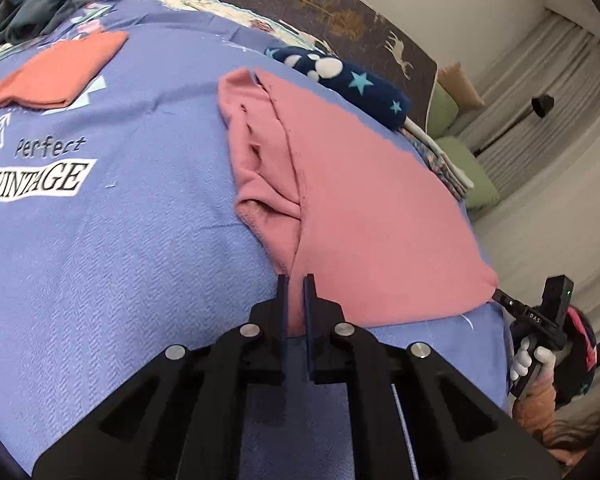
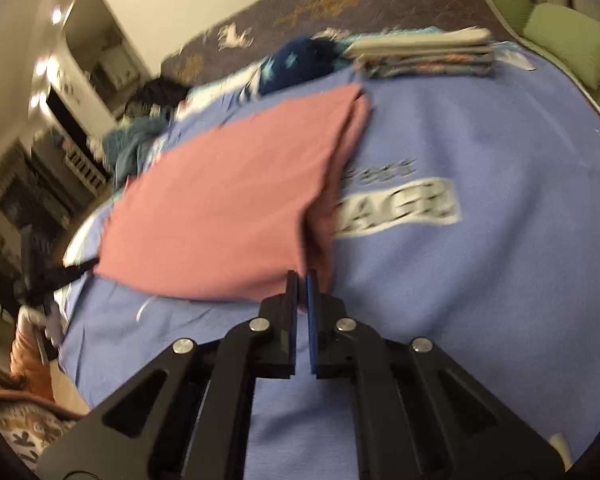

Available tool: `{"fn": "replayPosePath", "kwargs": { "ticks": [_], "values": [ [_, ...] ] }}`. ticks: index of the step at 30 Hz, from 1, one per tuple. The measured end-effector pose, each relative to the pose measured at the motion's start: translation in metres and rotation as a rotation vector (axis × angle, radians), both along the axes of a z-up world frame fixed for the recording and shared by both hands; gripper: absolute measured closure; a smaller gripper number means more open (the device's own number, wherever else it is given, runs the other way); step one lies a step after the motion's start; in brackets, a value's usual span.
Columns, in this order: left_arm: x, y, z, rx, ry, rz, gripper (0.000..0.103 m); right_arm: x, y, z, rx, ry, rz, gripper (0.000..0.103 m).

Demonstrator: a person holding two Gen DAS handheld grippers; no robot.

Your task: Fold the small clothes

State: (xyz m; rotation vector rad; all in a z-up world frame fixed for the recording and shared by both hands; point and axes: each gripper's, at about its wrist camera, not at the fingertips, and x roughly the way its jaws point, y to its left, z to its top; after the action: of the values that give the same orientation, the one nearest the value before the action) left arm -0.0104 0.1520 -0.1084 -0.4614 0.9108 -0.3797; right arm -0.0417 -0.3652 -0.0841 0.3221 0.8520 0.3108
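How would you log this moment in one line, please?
stage: mid-fold | left gripper: shut on pink garment near corner | right gripper: shut on other near corner | surface: blue blanket

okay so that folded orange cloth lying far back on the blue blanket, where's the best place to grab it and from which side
Probably the thick folded edge of the orange cloth, nearest the left wrist camera, coming in low from that side; the layers stack there, so one pinch should catch them all.

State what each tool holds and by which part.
Left tool pinches the pink knit garment at its near edge; right tool pinches its near corner.
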Motion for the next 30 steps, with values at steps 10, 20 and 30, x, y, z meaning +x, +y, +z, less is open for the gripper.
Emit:
{"fn": "replayPosePath", "kwargs": {
  "ticks": [10,20,30],
  "values": [
    [-0.028,0.008,0.016,0.013,-0.008,0.051,0.096,-0.039,-0.013,0.009,0.130,-0.008,-0.046,0.089],
    [-0.019,-0.006,-0.011,-0.310,0.094,0.004,0.062,0.000,0.010,-0.027,0.447,0.166,-0.090,0.046],
    [-0.016,0.014,0.006,-0.412,-0.024,0.167,0.101,0.010,-0.005,-0.020,0.590,0.078,-0.264,0.098]
  ]
}}
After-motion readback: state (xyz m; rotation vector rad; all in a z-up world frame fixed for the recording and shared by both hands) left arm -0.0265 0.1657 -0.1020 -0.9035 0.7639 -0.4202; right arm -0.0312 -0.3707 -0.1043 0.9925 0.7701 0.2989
